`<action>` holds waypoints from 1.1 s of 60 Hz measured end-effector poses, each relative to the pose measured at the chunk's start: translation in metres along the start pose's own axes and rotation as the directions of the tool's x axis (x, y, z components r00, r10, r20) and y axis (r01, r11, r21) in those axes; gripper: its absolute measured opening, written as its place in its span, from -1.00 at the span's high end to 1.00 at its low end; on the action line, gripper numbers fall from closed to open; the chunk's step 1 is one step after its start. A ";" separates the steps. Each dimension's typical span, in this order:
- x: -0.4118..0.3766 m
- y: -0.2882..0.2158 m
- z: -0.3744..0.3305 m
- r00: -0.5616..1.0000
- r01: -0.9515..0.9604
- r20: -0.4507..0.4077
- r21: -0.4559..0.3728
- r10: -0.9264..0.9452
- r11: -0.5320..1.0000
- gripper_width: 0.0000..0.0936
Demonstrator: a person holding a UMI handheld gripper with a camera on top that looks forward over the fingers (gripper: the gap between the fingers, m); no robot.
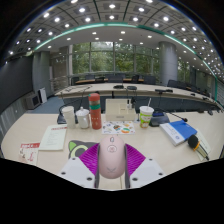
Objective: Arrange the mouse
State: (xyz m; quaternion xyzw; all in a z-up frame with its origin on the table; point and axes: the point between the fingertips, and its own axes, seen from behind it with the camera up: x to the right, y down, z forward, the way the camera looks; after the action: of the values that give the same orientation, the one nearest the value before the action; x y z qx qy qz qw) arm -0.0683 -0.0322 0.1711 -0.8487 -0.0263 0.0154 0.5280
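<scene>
A pale pink computer mouse [111,157] sits between my gripper's [111,161] two fingers, its scroll wheel pointing away from me. The magenta pads [90,157] press against both of its sides, so the gripper is shut on the mouse. It is held above the near part of the light wooden desk [60,150]. The mouse's underside is hidden.
Beyond the fingers stand a red can stack [95,111], white cups [68,115], a green-lidded cup [146,117], a paper box [120,110], a blue-white book [179,132] and a black pen-like item [198,147]. Papers [52,137] lie to the left. Office desks and chairs lie behind.
</scene>
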 end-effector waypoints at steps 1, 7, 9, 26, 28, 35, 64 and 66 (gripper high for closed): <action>-0.008 -0.006 0.005 1.000 0.001 0.008 0.004 -0.001 1.000 0.28; -0.052 -0.023 0.044 0.999 0.027 0.032 0.011 -0.027 1.000 0.28; -0.062 -0.026 0.060 0.999 0.031 0.041 0.003 -0.031 1.000 0.27; -0.110 0.063 0.174 0.998 0.053 0.038 -0.160 -0.047 0.986 0.27; -0.110 0.075 0.181 0.998 0.054 0.036 -0.180 -0.048 0.982 0.27; -0.111 0.102 0.192 0.999 0.037 0.034 -0.234 -0.030 0.971 0.08; -0.124 0.048 0.037 0.998 0.055 0.023 -0.181 -0.052 0.982 -0.83; -0.128 0.042 0.016 0.998 0.055 0.029 -0.161 -0.051 0.985 -0.82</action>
State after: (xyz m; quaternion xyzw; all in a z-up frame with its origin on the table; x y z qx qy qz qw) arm -0.1954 -0.0438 0.1262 -0.8875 -0.0565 0.0100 0.4573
